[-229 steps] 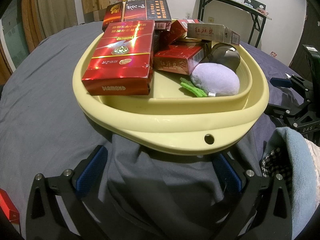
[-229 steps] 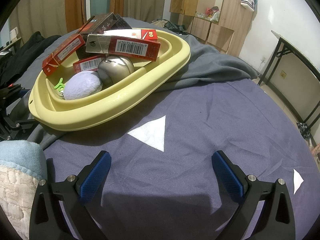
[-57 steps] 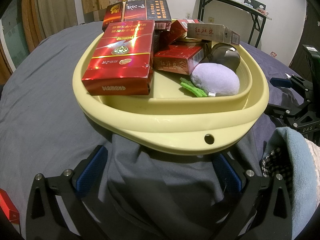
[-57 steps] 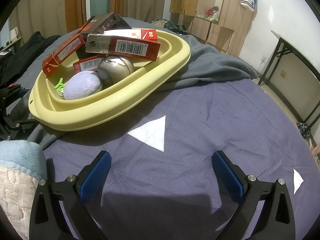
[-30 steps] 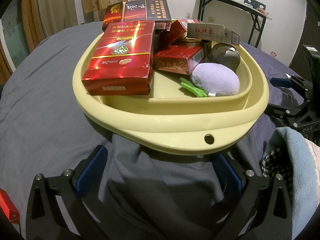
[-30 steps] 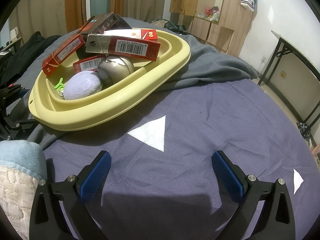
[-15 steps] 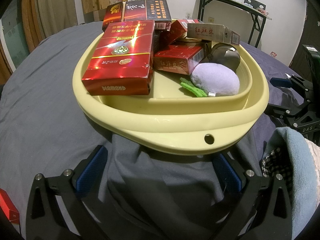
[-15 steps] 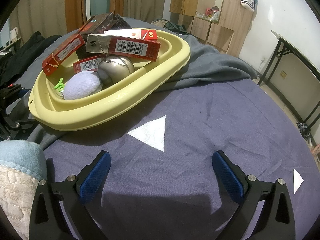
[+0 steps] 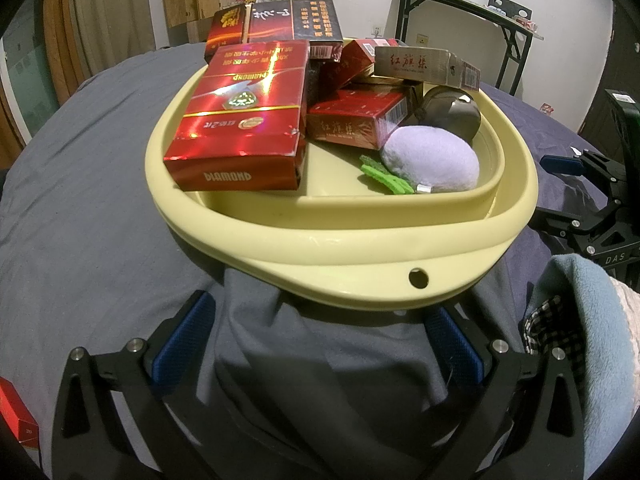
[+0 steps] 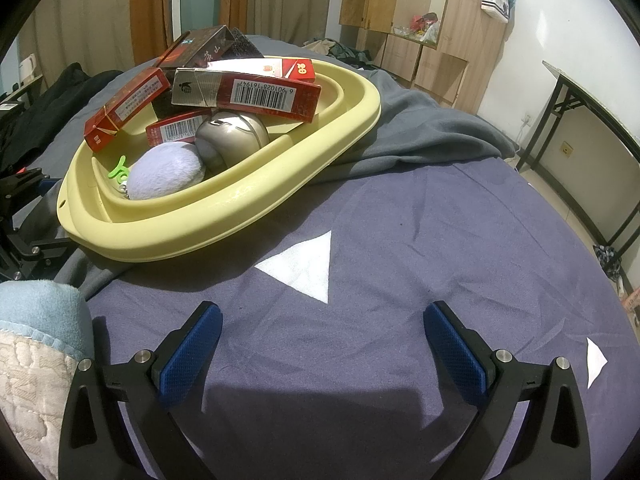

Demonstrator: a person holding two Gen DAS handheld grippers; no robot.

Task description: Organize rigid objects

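A pale yellow basin (image 9: 340, 248) (image 10: 224, 220) rests on a grey garment on the bed. It holds several red cartons, with a big one marked DIAMOND (image 9: 244, 120) in front, a lilac plush pouch (image 9: 432, 160) (image 10: 164, 176), a green clip (image 9: 384, 176) and a metallic round object (image 9: 450, 114) (image 10: 234, 140). My left gripper (image 9: 318, 340) stands open just before the basin's near rim, nothing between its fingers. My right gripper (image 10: 322, 344) is open over the blue sheet, to the right of the basin, also empty.
A folded blue and quilted blanket (image 9: 588, 340) (image 10: 36, 340) lies between the two grippers. A small red box (image 9: 16, 420) sits at the far lower left. A white triangle patch (image 10: 304, 268) marks the sheet. A folding table (image 9: 472, 20) and wooden cupboards (image 10: 400, 20) stand behind.
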